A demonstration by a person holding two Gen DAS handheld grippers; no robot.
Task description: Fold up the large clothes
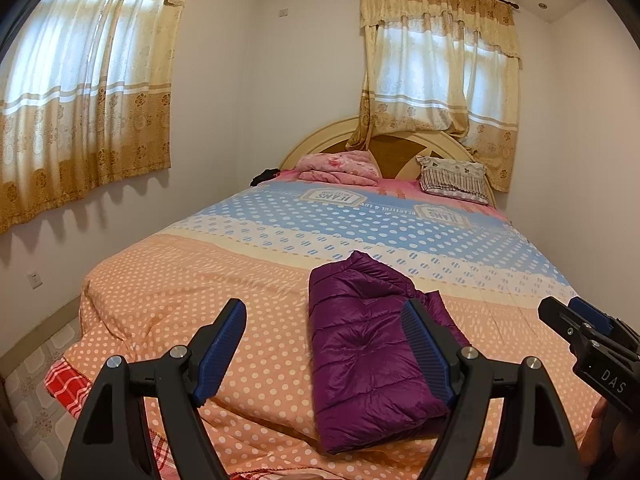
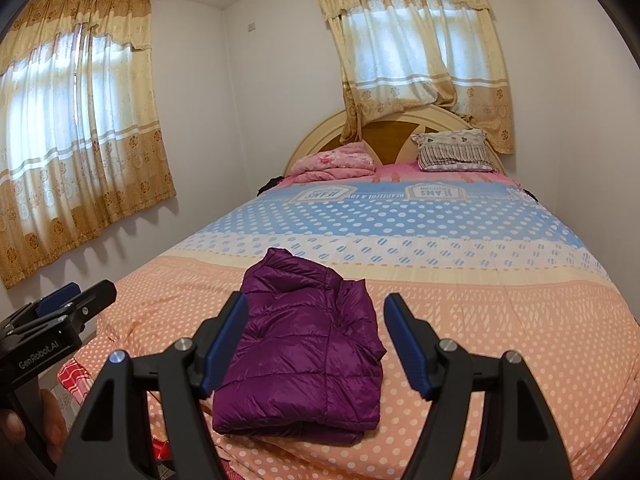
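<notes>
A purple quilted puffer jacket (image 2: 304,344) lies folded into a compact, roughly rectangular bundle on the polka-dot bedspread (image 2: 500,320), near the foot of the bed. Its glossy fabric is puffed and creased, with a looser flap bunched at the far end.

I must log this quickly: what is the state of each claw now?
Left claw: open, holding nothing.
Right claw: open, holding nothing; the jacket lies on the bed.
</notes>
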